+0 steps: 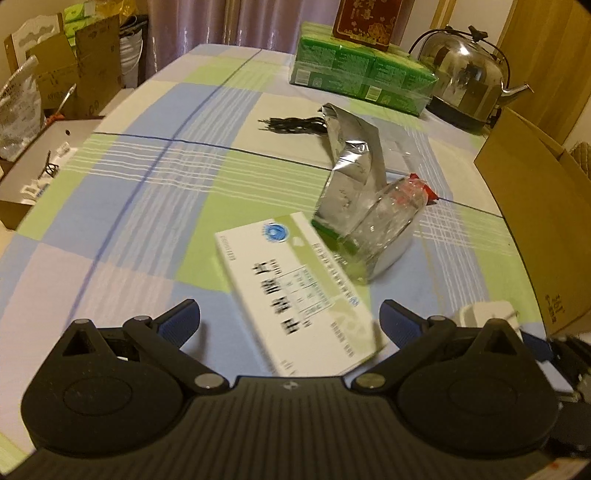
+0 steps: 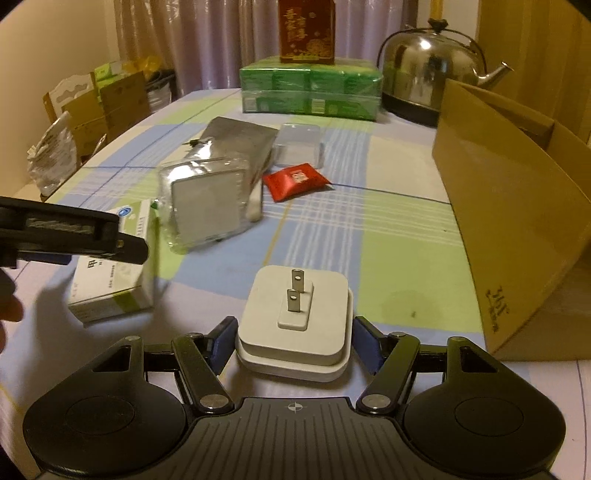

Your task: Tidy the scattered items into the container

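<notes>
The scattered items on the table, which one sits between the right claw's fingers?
The white plug, prongs up, between the right claw pads. The medicine box, silver pouch and red packet lie farther away.

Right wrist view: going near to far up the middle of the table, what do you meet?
White plug adapter → red sachet → clear plastic box → green wrapped packs → red carton on top of them.

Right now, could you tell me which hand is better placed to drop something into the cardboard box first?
The right. Its claw is closed on the white plug adapter, and the cardboard box stands just beside it. The left claw is open, only nearing the medicine box.
</notes>
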### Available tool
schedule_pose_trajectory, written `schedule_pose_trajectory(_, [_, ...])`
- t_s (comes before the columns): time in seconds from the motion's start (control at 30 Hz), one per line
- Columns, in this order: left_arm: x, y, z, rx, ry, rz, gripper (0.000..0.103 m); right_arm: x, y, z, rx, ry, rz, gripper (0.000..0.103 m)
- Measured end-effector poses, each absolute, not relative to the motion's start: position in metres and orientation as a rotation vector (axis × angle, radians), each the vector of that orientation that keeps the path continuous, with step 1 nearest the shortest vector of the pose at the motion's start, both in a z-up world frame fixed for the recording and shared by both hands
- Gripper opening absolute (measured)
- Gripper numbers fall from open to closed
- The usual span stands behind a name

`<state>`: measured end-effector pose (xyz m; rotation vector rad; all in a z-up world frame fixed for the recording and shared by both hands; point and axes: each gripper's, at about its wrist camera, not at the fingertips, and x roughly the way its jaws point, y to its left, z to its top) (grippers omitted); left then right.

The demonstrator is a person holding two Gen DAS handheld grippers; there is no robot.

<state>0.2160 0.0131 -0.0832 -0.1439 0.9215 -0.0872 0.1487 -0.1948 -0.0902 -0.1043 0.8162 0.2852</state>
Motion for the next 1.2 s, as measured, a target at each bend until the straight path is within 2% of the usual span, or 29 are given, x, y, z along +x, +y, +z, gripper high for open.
schedule_pose_trajectory(0.13, [0.23, 0.002, -0.092, -0.148, 0.937, -0.05, 0.1, 0.149, -0.197, -0.091, -0.106, 0.82, 0.293, 0.064])
schedule_pose_trajectory(0.2, [0.235, -0.001, -0.096, -0.143, 0.949, -0.036, 0.09, 0.148, -0.198, -0.092, -0.107, 0.822, 0.298, 0.064])
schedule_pose_trajectory(0.5, [0.211, -0.007, -0.091, -0.079, 0.988, -0.035, 0.073, 0.134, -0.215, -0.086, -0.109, 0.833, 0.302, 0.064])
schedule_pose_trajectory(0.77, [0.142, -0.035, -0.089, 0.048, 1.006, -0.192, 0.074, 0.111, -0.237, -0.084, -0.106, 0.852, 0.257, 0.064])
schedule_pose_trajectory(0.87, [0.134, -0.038, -0.089, 0.067, 0.99, -0.129, 0.085, 0.107, -0.241, -0.083, -0.103, 0.852, 0.252, 0.064])
schedule_pose_trajectory(1.07, [0.144, -0.041, -0.085, 0.025, 0.948, -0.063, 0.084, 0.109, -0.243, -0.085, -0.098, 0.856, 0.25, 0.064])
schedule_pose_trajectory(1.2, [0.152, -0.041, -0.089, 0.007, 0.983, -0.036, 0.075, 0.113, -0.243, -0.088, -0.098, 0.861, 0.254, 0.064])
